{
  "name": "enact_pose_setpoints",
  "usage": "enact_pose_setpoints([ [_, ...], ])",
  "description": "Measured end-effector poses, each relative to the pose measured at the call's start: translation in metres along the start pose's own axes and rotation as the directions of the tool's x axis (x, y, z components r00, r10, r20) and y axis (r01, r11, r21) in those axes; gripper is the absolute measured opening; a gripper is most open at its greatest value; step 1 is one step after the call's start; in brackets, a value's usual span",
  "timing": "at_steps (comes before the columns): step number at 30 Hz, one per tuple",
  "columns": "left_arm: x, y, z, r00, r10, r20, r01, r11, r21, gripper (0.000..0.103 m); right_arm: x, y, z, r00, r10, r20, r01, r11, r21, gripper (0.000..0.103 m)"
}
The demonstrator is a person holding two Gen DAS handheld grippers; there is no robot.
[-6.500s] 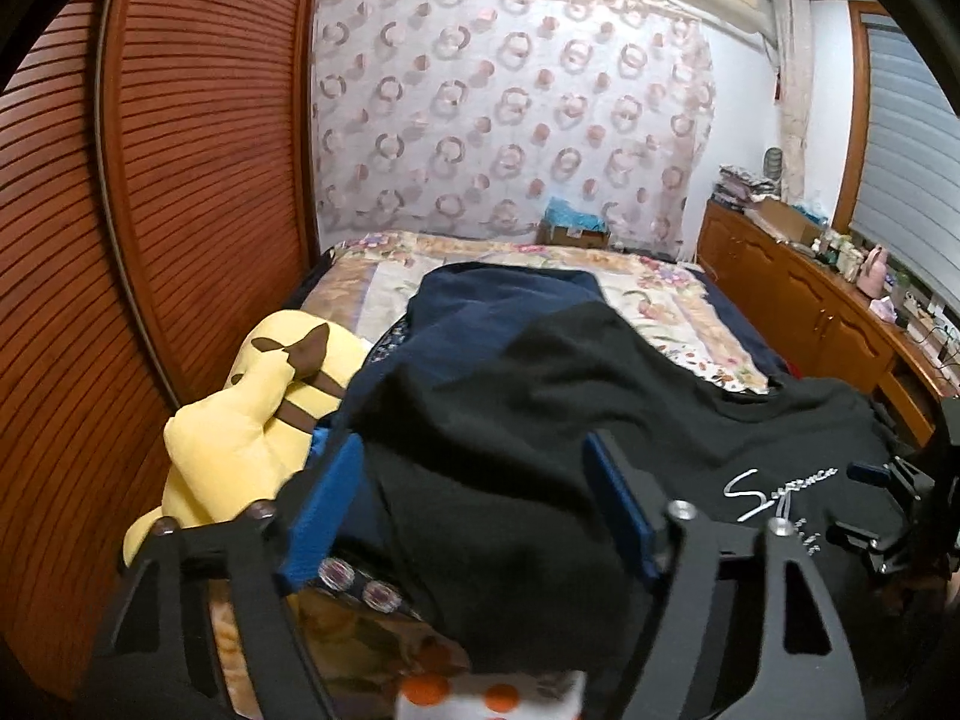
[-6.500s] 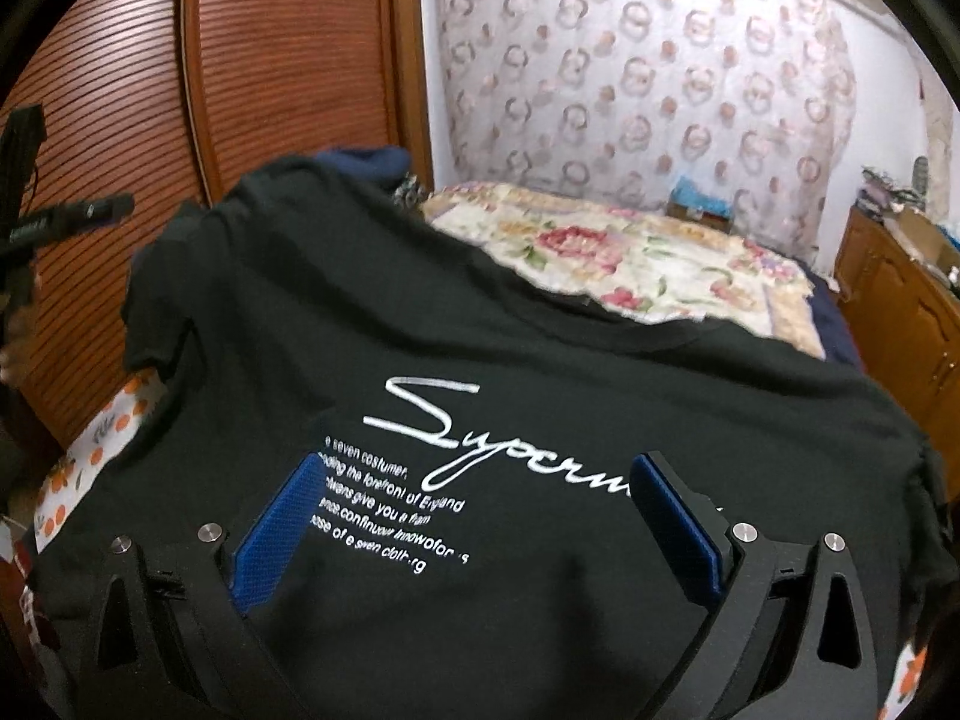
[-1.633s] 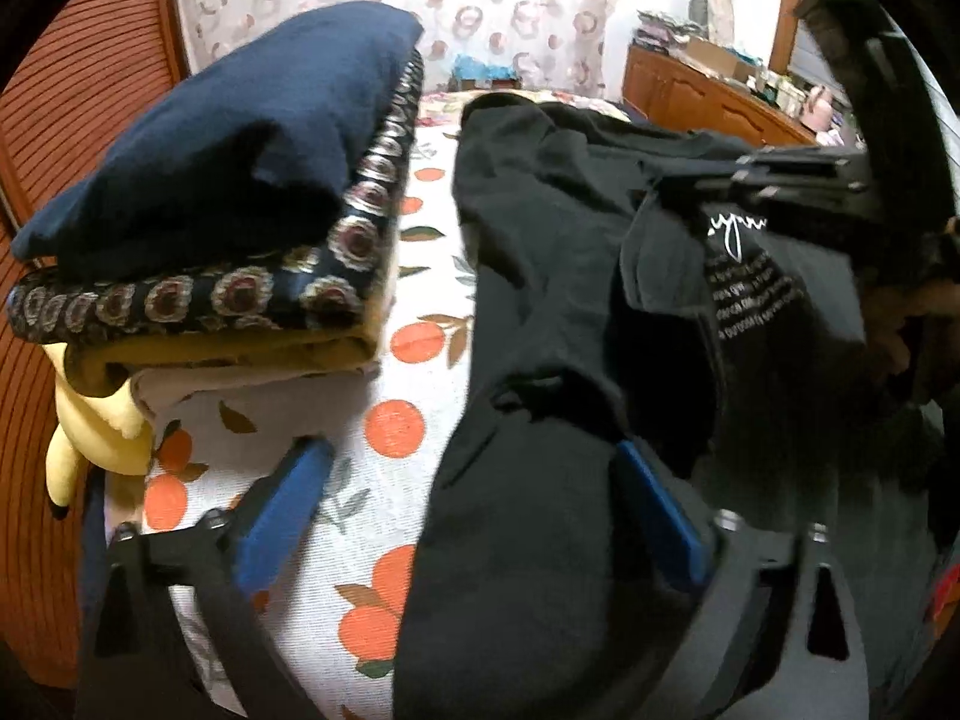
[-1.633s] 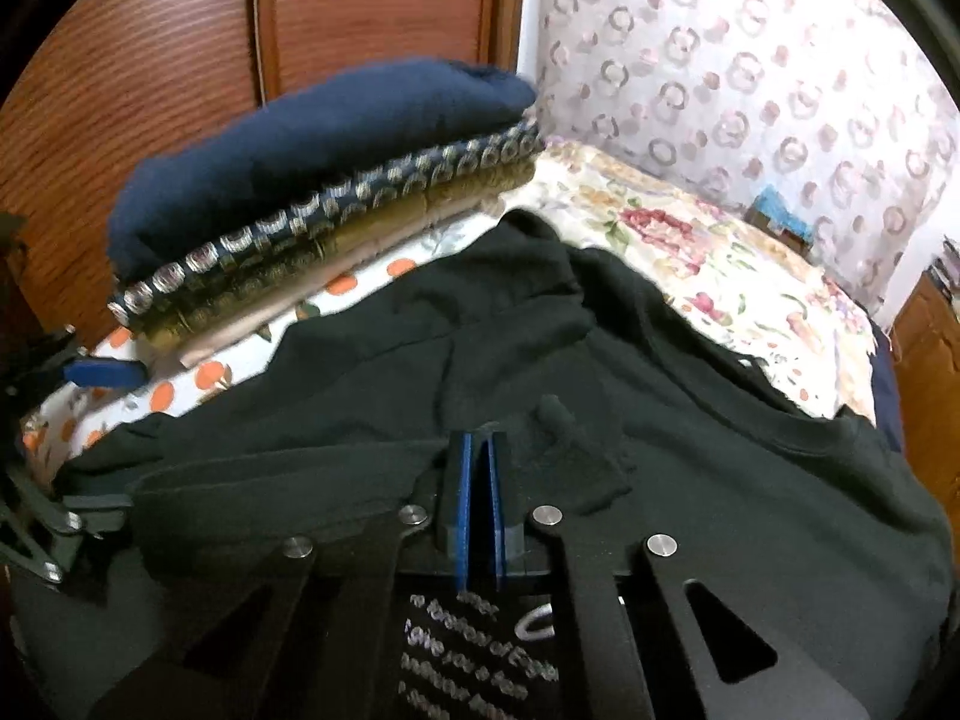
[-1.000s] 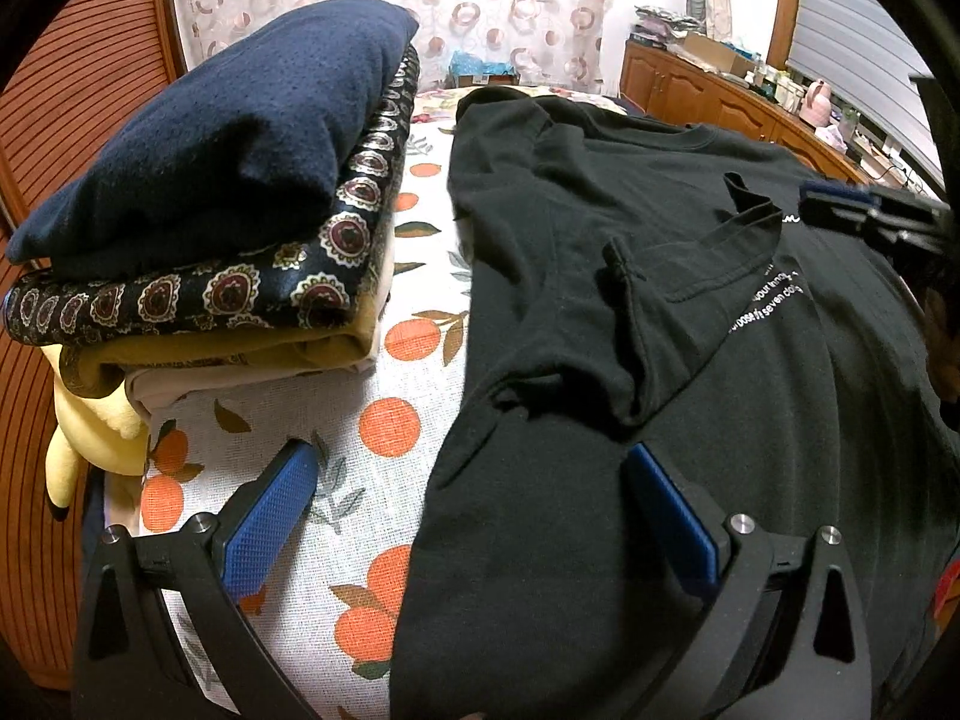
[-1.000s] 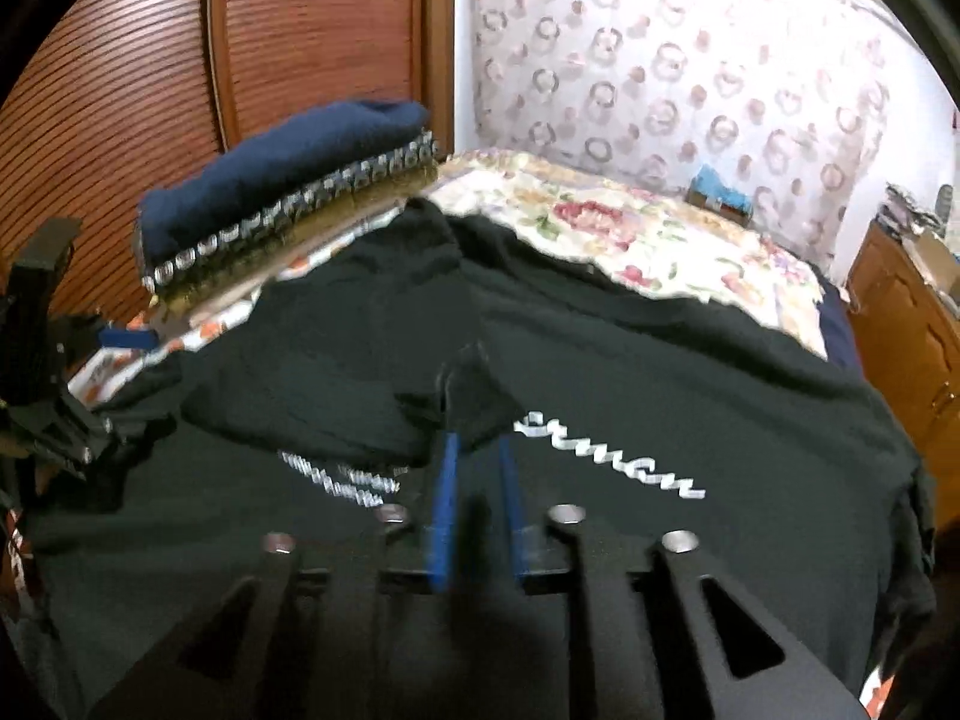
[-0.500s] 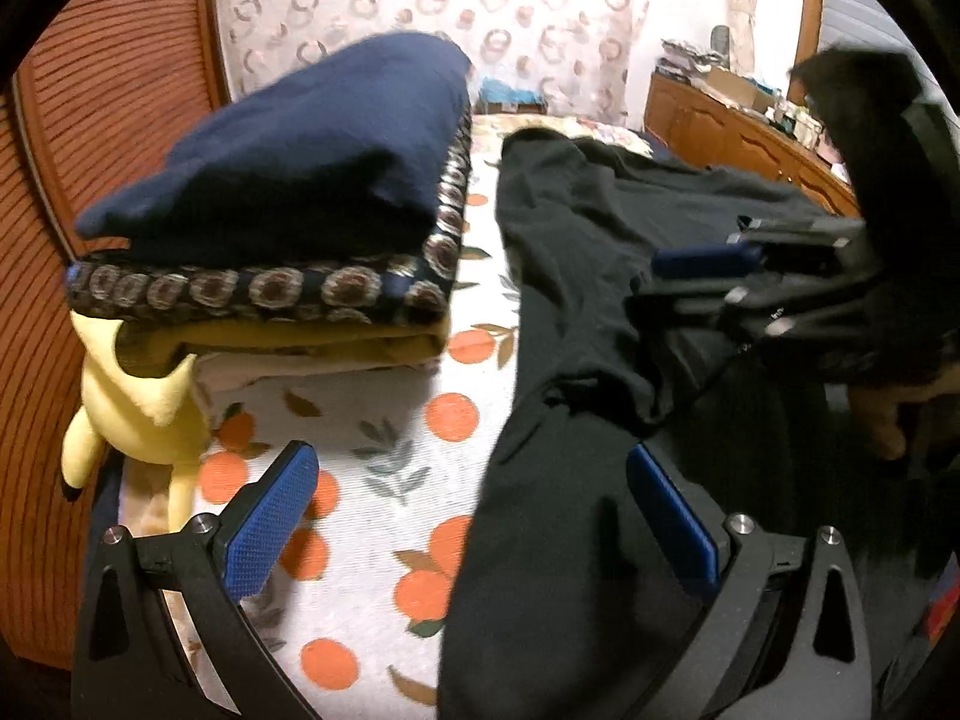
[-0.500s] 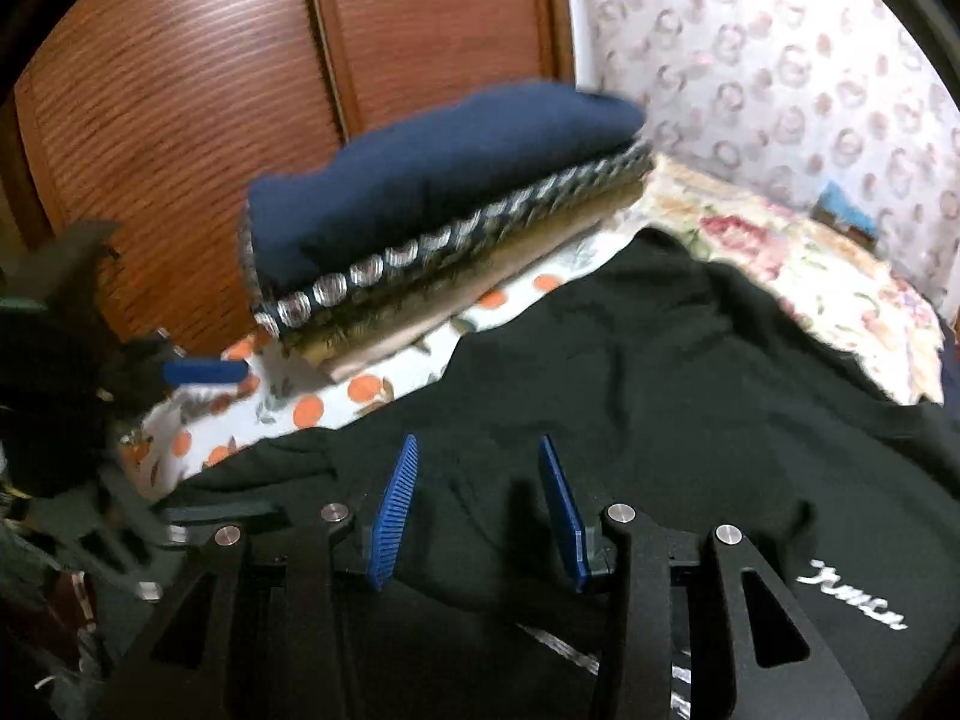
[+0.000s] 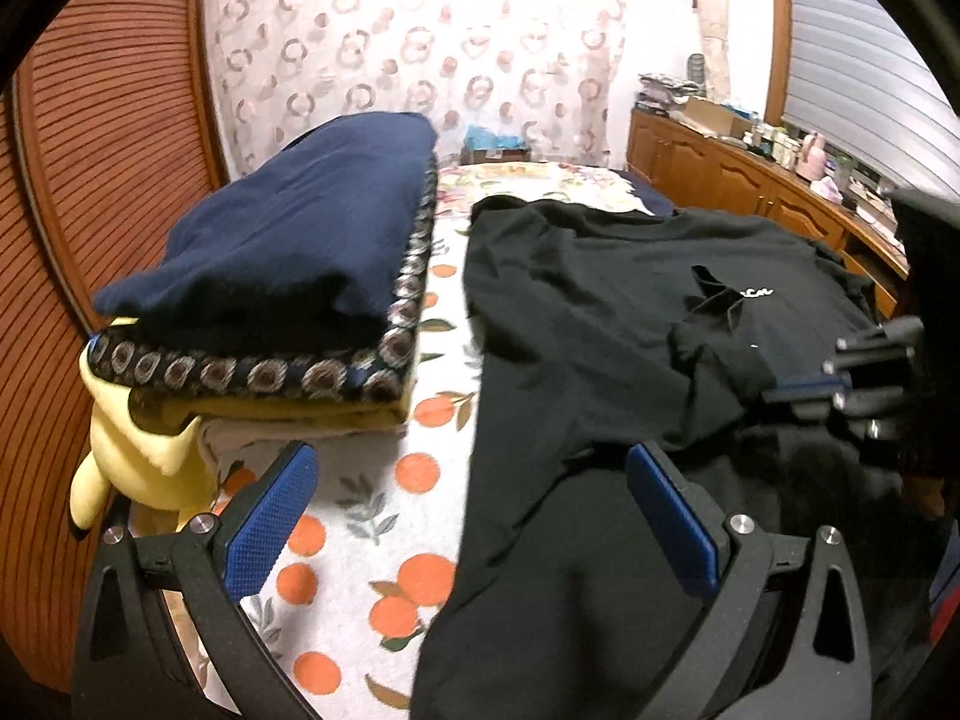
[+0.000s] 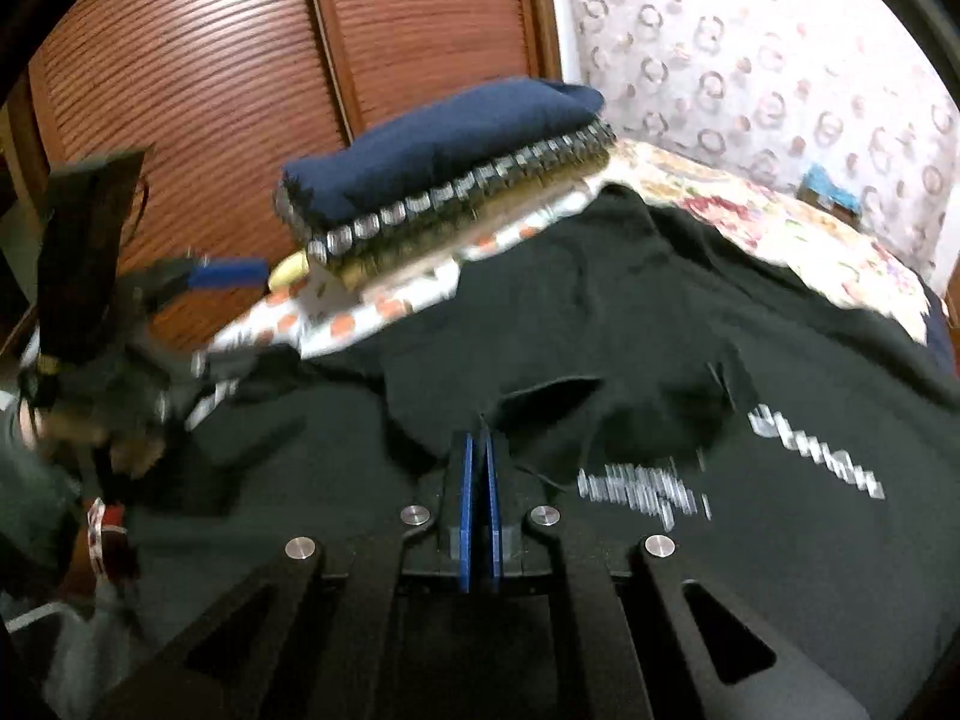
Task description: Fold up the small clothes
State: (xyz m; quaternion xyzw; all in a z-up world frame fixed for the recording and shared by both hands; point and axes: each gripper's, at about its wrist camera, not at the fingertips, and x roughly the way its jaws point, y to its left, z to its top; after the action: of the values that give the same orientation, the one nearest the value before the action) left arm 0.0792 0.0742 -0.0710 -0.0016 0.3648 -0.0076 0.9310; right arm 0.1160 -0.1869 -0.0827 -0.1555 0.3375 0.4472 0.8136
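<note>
On the orange-print bedspread [image 9: 360, 516], just beside a stack of folded clothes [image 9: 288, 276], the black T-shirt [image 9: 570, 324] lies spread out with one sleeve already turned in over the chest. The right gripper [image 10: 478, 450] has just been closing, and its blue pads now meet on a pinch of the folded sleeve edge. The left gripper [image 9: 474, 510] hovers with its jaws wide apart and empty, straddling the shirt's near side edge. To fold well, I judge the right should draw the cloth taut and low while the left pins the side seam, so that the crease stays straight.
</note>
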Motion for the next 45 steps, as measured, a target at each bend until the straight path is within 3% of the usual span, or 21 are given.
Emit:
enact_pose_setpoints([
  [4, 0.004, -0.008, 0.007, 1.000, -0.027, -0.001, 0.027, 1.000, 0.009, 0.103, -0.007, -0.008, -0.012, 0.998, -0.053, -0.039, 0.053, 0.999, 0.012, 0.025],
  [10, 0.011, -0.017, 0.013, 0.999, -0.050, -0.005, 0.050, 0.999, 0.020, 0.103, -0.016, -0.030, 0.011, 0.988, -0.149, 0.044, 0.145, 0.986, 0.076, 0.034],
  [14, 0.019, -0.023, 0.016, 0.999, -0.049, -0.019, 0.049, 0.998, 0.025, 0.103, -0.001, -0.052, 0.035, 0.973, -0.218, 0.073, 0.208, 0.971, 0.120, 0.035],
  [18, 0.025, -0.031, 0.022, 0.999, -0.049, -0.020, 0.049, 0.998, 0.041, 0.103, 0.036, -0.072, 0.046, 0.970, -0.239, 0.034, 0.232, 0.962, 0.142, 0.035],
  [20, 0.028, -0.033, 0.024, 0.998, -0.052, -0.020, 0.053, 0.998, 0.045, 0.103, 0.044, -0.082, 0.041, 0.978, -0.211, 0.001, 0.209, 0.967, 0.146, 0.032],
  [21, 0.029, -0.033, 0.025, 0.998, -0.053, -0.021, 0.054, 0.997, 0.047, 0.103, 0.049, -0.083, 0.041, 0.983, -0.183, -0.008, 0.182, 0.972, 0.149, 0.023],
  [22, 0.030, -0.034, 0.026, 0.998, -0.055, -0.022, 0.056, 0.997, 0.050, 0.103, 0.047, -0.086, 0.038, 0.986, -0.165, -0.009, 0.165, 0.975, 0.148, 0.004],
  [26, 0.036, -0.036, 0.030, 0.997, -0.068, -0.029, 0.070, 0.996, 0.054, 0.103, 0.016, -0.105, 0.016, 0.971, -0.236, 0.036, 0.227, 0.958, 0.178, 0.004],
  [30, 0.047, -0.043, 0.036, 0.996, -0.078, -0.046, 0.082, 0.994, 0.075, 0.103, -0.012, -0.118, -0.004, 0.931, -0.364, 0.044, 0.350, 0.918, 0.187, 0.004],
  [33, 0.053, -0.048, 0.041, 0.995, -0.081, -0.058, 0.085, 0.993, 0.085, 0.103, -0.026, -0.127, -0.011, 0.926, -0.376, 0.044, 0.360, 0.910, 0.207, 0.004],
  [36, 0.058, -0.055, 0.047, 0.995, -0.082, -0.064, 0.088, 0.991, 0.105, 0.103, -0.040, -0.132, -0.017, 0.904, -0.424, 0.048, 0.407, 0.890, 0.205, 0.022],
  [38, 0.062, -0.061, 0.052, 0.994, -0.089, -0.069, 0.097, 0.988, 0.122, 0.103, -0.049, -0.134, -0.021, 0.896, -0.441, 0.054, 0.419, 0.880, 0.225, 0.040],
  [40, 0.067, -0.067, 0.057, 0.993, -0.090, -0.074, 0.100, 0.985, 0.140, 0.103, -0.062, -0.141, -0.031, 0.890, -0.453, 0.058, 0.425, 0.868, 0.258, 0.046],
  [45, 0.085, -0.071, 0.063, 0.993, -0.063, -0.105, 0.079, 0.984, 0.159, 0.103, -0.079, -0.145, -0.046, 0.866, -0.498, 0.050, 0.462, 0.834, 0.301, 0.046],
])
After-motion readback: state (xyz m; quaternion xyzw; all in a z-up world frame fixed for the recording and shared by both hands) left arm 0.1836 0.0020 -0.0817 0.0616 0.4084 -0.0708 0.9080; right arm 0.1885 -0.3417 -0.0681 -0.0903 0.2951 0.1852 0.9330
